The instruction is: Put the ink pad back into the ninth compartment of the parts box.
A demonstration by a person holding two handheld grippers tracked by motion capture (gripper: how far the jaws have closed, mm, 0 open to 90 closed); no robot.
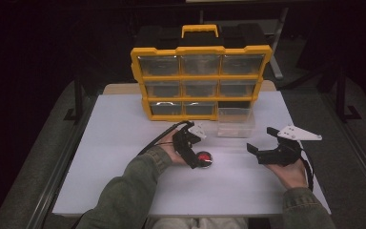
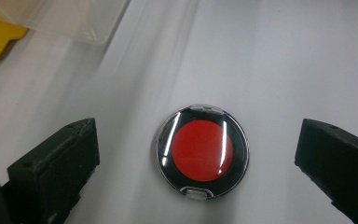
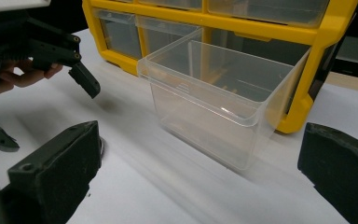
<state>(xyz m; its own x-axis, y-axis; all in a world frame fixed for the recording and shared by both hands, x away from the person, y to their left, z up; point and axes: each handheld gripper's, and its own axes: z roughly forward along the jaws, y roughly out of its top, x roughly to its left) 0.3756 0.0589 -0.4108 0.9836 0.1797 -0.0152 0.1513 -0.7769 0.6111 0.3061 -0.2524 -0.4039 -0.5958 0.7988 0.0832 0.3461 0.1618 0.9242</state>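
Note:
A round compact (image 1: pixel 204 158) with a red centre and a black rim lies flat on the white table (image 1: pixel 124 143). My left gripper (image 1: pixel 196 151) hovers over it, open. In the left gripper view the compact (image 2: pixel 201 151) sits between the two spread jaws of the left gripper (image 2: pixel 198 144), and neither jaw touches it. My right gripper (image 1: pixel 262 139) is open to the right with nothing in it, pointing at a clear plastic drawer (image 1: pixel 236 123). The right gripper (image 3: pixel 200 163) faces that clear drawer (image 3: pixel 219 93), which is empty and stands upright on the table.
A yellow organizer (image 1: pixel 200 71) with clear drawers stands at the back of the table; its bottom right slot (image 1: pixel 234 105) is open. The clear drawer stands just in front of that slot. The person's left hand (image 3: pixel 18 77) shows at the upper left of the right gripper view.

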